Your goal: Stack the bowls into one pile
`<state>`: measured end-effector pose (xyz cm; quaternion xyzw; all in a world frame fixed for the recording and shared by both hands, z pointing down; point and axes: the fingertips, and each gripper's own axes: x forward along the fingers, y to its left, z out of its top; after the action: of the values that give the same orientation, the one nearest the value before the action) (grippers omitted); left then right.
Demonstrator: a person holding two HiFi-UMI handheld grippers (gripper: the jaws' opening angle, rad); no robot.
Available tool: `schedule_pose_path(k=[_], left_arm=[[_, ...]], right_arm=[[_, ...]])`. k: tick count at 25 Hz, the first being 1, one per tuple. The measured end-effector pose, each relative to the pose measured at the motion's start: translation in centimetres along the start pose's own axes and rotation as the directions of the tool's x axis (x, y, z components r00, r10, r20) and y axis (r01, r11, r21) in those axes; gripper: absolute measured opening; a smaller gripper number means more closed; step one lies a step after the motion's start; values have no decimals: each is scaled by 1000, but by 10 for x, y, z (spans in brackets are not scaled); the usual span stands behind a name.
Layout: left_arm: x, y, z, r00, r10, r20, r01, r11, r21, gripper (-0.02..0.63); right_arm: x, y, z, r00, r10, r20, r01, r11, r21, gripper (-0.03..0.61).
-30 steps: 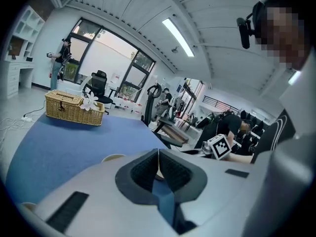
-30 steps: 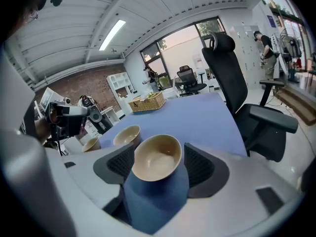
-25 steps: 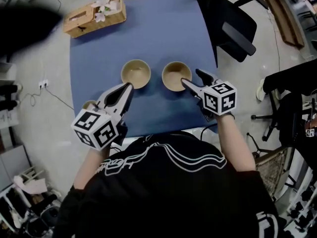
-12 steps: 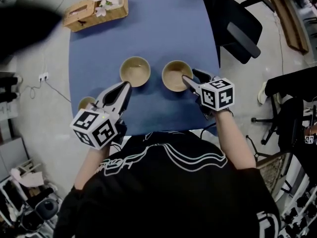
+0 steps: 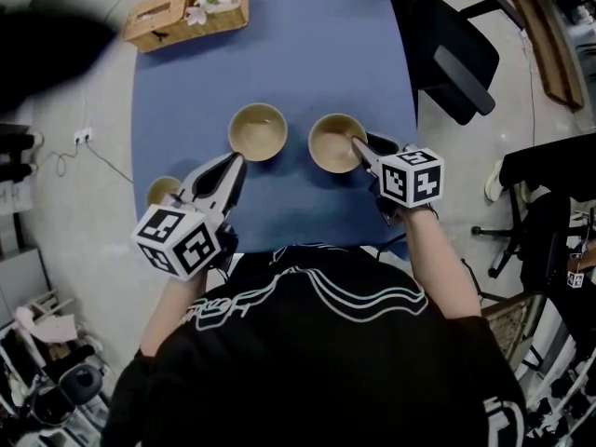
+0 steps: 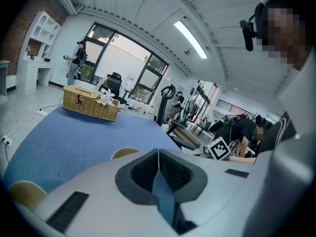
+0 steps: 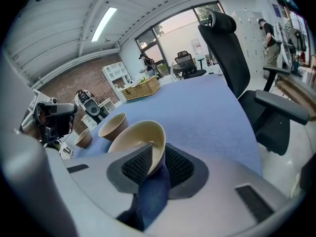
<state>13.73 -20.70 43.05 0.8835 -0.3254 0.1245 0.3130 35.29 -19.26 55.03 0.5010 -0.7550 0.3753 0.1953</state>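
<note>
Near the right bowl (image 5: 335, 143), office chair (image 5: 453, 52)

We get bright, even indoor light: 2 ceiling strip lamps (image 6: 190, 38) glow above the blue surface (image 5: 279, 63), and the windows (image 6: 123, 58) beyond its far end wash out pale. Each bowl (image 5: 257, 130) on the surface casts only a faint, soft shadow. Both gripper views bend strongly and darken at the corners. Left of the surface, the head view holds a black, unfocused smear (image 5: 47, 54).

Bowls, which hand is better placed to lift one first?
Right. The right gripper has just been closing its jaws on the rim of the right bowl; the left gripper is shut, empty.
</note>
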Motion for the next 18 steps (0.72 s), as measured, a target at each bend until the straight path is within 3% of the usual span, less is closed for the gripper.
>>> schedule_pose_path(k=[11, 18], left_arm=[[-12, 8, 1, 1000, 5, 3, -5, 1000, -7, 29], [-27, 25, 9, 1000, -16, 7, 16, 1000, -5, 29]], right_arm=[[-4, -4, 4, 999, -48, 23, 47, 997, 59, 47], [-8, 5, 12, 994, -105, 36, 102, 992, 72, 43]])
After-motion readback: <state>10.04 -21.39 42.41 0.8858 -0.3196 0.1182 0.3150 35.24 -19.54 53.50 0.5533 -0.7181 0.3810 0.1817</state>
